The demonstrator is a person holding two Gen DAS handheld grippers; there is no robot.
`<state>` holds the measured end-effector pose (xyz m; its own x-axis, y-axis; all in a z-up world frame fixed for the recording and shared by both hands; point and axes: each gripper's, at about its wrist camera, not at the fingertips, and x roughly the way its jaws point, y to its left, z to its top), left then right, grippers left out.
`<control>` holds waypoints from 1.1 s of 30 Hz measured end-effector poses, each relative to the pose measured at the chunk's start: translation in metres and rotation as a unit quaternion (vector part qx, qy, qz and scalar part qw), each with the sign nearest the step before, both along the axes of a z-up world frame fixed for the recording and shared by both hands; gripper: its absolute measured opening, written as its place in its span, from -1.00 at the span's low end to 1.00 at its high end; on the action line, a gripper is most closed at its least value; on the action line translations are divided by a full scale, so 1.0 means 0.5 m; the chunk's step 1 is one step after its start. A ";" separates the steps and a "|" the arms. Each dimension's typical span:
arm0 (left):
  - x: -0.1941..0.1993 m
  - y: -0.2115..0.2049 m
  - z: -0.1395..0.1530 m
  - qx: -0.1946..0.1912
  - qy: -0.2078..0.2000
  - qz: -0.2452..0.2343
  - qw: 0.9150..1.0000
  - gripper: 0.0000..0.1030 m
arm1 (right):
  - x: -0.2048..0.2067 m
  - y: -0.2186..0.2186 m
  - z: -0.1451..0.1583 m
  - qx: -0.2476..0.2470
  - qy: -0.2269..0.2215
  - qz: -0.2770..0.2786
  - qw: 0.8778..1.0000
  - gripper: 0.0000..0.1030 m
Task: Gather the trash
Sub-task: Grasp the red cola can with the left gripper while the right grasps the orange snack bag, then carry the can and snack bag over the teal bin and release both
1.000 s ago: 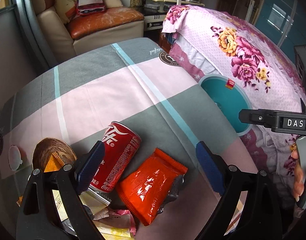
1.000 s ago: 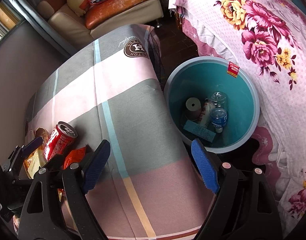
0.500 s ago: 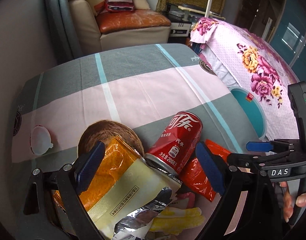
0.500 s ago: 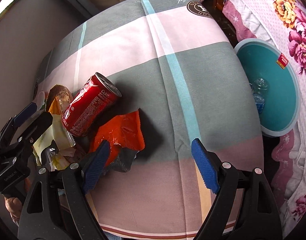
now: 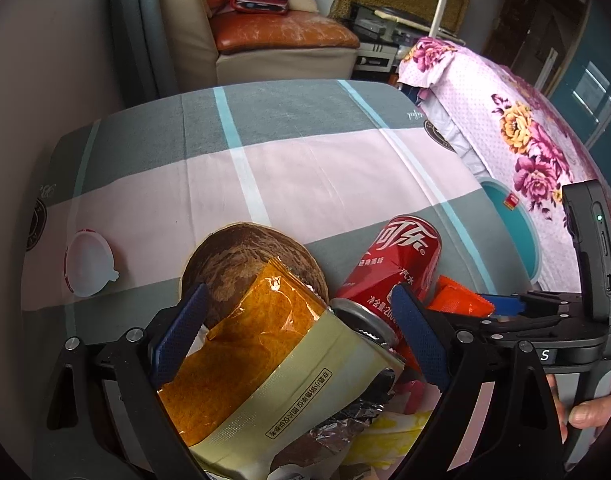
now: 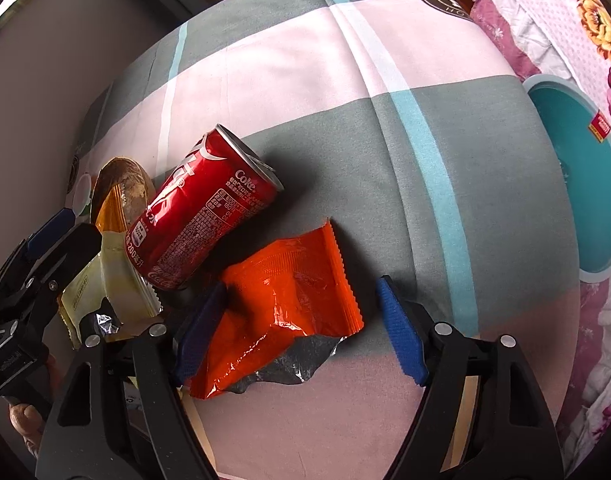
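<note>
A pile of trash lies on the checked tablecloth (image 6: 325,60). My left gripper (image 5: 299,336) is open, its jaws on either side of an orange-and-cream snack bag (image 5: 265,356). Beside the bag lies a red cola can (image 5: 393,264) on its side. My right gripper (image 6: 301,324) is open around a torn red wrapper (image 6: 281,300). The can (image 6: 201,216) lies just left of the wrapper. The teal bin (image 6: 577,184) stands off the table's right edge, also seen in the left wrist view (image 5: 517,228).
A brown round disc (image 5: 241,256) lies behind the snack bag. A white plastic lid (image 5: 89,264) sits at the table's left. Yellow and silver wrappers (image 5: 385,432) lie under the pile. A floral bedspread (image 5: 525,140) is at the right, a sofa (image 5: 273,40) behind.
Both grippers swung left from the bin toward the trash pile. The left one now frames the snack bag; the right one has come down around the red wrapper.
</note>
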<state>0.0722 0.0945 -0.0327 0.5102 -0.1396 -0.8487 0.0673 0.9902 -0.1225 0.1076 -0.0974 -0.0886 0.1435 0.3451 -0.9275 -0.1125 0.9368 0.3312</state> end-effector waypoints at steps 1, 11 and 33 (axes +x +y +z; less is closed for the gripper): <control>0.002 0.000 -0.001 -0.001 0.001 0.000 1.000 0.79 | -0.001 0.004 0.000 0.006 0.000 0.007 1.000 -0.17; 0.015 -0.096 0.009 0.027 -0.004 -0.071 0.997 0.79 | -0.004 -0.035 0.048 -0.002 -0.047 0.005 0.999 -0.72; 0.069 -0.234 -0.066 0.076 0.040 -0.093 0.992 -0.04 | 0.014 -0.193 0.054 -0.004 -0.086 -0.058 0.995 -0.72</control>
